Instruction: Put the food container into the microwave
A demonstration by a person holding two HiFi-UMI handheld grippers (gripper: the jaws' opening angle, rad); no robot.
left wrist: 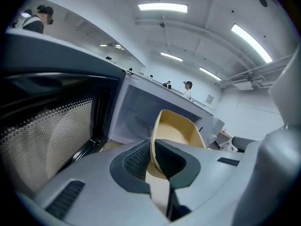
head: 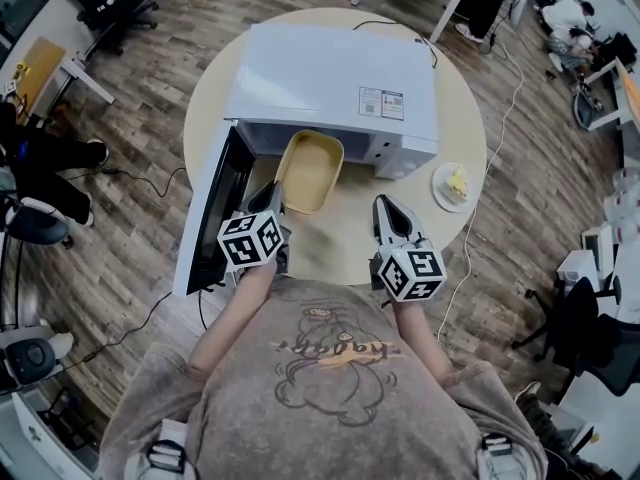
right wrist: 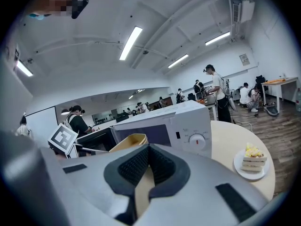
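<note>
Wood-plank flooring and scattered desks ring a round beige table (head: 465, 108), where the white microwave (head: 330, 78) stands with its door (head: 210, 218) swung open toward the left. The yellow food container (head: 310, 171) sits in the mouth of the cavity, its far end under the microwave's top edge and its near end out over the table. The left gripper (head: 272, 198) has its 2 jaws clamped on the container's near rim, 1 pad inside the wall and 1 outside, as the left gripper view shows plainly. The right gripper (head: 393, 213) hangs beside it over bare table, jaws pressed together with nothing between them. A plate of cake (head: 452, 183) rests well apart, near the microwave's right front corner. In my judgement the insertion is about halfway done, and the main hazard lies in the single-sided pinch. With only 1 wall held, the far end can droop and catch on the cavity's front lip or floor, twisting the container in the pads or slipping it free. The open door stands just beside the left gripper, so drifting left while pushing forward could knock the gripper against it. A straight, level push should avoid both.
</note>
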